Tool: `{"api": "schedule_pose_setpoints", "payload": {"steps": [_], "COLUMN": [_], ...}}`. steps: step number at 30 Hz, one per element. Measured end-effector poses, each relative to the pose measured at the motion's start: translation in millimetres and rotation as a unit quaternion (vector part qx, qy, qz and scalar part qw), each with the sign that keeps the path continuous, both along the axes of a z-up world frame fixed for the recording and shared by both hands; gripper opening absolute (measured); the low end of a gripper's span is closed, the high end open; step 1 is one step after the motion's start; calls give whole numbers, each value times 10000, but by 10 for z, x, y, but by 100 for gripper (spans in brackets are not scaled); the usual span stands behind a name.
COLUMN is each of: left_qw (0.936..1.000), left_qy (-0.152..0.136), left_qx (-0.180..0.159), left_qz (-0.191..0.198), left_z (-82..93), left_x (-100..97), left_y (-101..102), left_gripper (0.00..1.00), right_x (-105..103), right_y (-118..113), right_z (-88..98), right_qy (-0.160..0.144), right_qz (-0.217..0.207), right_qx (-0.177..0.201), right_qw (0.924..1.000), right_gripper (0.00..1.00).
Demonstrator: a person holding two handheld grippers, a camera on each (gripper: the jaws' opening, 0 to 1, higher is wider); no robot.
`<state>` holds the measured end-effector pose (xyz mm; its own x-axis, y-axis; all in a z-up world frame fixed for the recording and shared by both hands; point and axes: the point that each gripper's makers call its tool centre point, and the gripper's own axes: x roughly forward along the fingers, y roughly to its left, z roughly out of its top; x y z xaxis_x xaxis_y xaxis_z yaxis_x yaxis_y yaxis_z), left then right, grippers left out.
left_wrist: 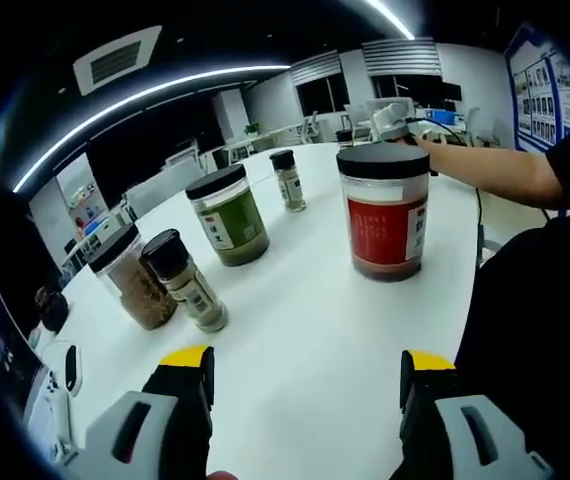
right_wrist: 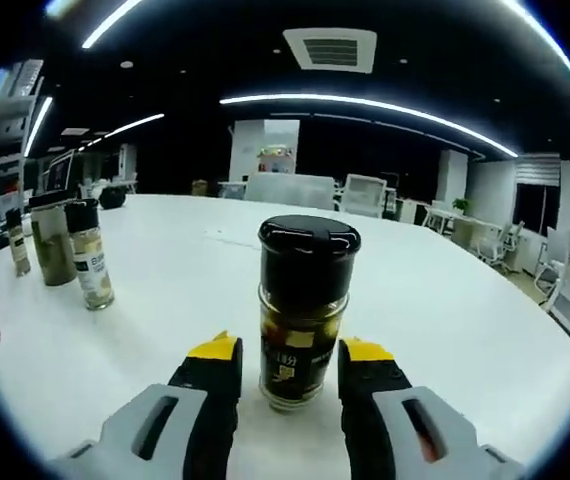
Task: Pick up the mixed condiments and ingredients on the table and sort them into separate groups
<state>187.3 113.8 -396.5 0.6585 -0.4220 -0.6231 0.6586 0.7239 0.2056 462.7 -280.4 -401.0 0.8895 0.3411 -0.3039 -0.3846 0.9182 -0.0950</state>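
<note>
red jar (left_wrist: 386, 213) label print illegible

White bench (left_wrist: 325, 330) carries red-labelled jar (left_wrist: 385, 212), green jar (left_wrist: 227, 215), small shaker (left_wrist: 287, 180), brown jar (left_wrist: 133, 277) and spice shaker (left_wrist: 187, 281) touching; dark spice bottle (right_wrist: 303, 312) stands upright, two bottles (right_wrist: 75, 250) well apart.

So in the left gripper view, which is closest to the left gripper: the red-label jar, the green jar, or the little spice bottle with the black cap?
From the left gripper outward:
1. The small spice bottle, left of centre beside a brown-filled jar.
2. The red-label jar, on the right. The green jar, left of centre, sits only slightly farther; it's nearly too close to call.
</note>
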Motion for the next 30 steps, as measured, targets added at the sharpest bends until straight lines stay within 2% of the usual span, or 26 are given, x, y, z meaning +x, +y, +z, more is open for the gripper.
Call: {"api": "schedule_pose_setpoints", "payload": {"steps": [2, 7, 9, 11, 15, 18, 24, 30], "left_qw": [10000, 10000, 10000, 10000, 9999, 10000, 9999, 9999], "left_qy": [-14, 2, 12, 23, 46, 27, 54, 57], "left_qx": [28, 38, 37, 42, 96, 78, 112, 113], "left_qz": [-6, -39, -42, -47, -54, -2, -41, -54], "left_z": [-1, -8, -16, -25, -36, -19, -35, -28], "left_x": [-1, -7, -4, -10, -23, -8, -20, -17], "left_y": [0, -20, -22, -21, 5, 31, 9, -7], "left_gripper": [75, 75, 75, 75, 75, 75, 75, 75], "right_x": [-7, -38, -59, -99, -201, -239, -308, -388], "right_y": [-28, -59, -75, -57, -87, -120, -154, -63], "right_z": [56, 133, 202, 302, 400, 494, 789, 1126], "right_qy": [-67, -127, -209, -427, -617, -724, -1062, -1463], "right_qz": [-40, -58, -70, 48, 160, 149, 104, 173], "right_qx": [80, 152, 392, 626, 703, 763, 899, 1003], "right_qw": [9999, 9998, 9990, 9971, 9955, 9943, 9902, 9840], "right_gripper": [46, 55, 58, 58, 66, 67, 67, 67]}}
